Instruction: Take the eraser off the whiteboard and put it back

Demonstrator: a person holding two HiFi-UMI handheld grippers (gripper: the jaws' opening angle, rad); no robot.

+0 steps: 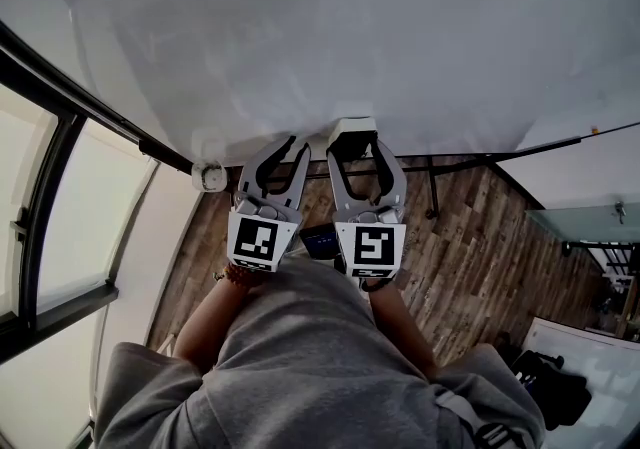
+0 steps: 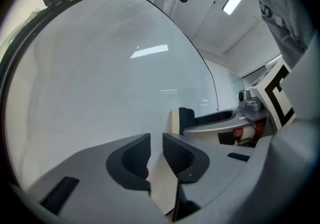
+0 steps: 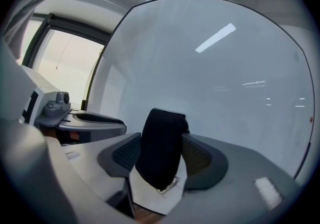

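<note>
The whiteboard (image 1: 300, 37) fills the upper part of the head view, and both grippers point level at it. The eraser (image 1: 352, 129), pale body and black felt (image 3: 161, 148), rests against the board between the jaws of my right gripper (image 1: 354, 147). Those jaws stand wide with room on either side of the eraser, so the right gripper is open. In the left gripper view the eraser (image 2: 181, 120) shows edge-on against the board. My left gripper (image 1: 297, 145) hangs just left of it, its pads (image 2: 177, 153) drawn to a thin slit with nothing between them.
A dark-framed window (image 1: 60, 207) runs down the left side. Below the board lie a wooden floor (image 1: 480, 237), the stand's white caster (image 1: 209, 176) and its thin black leg (image 1: 432, 192). A black bag (image 1: 550, 387) sits at the lower right.
</note>
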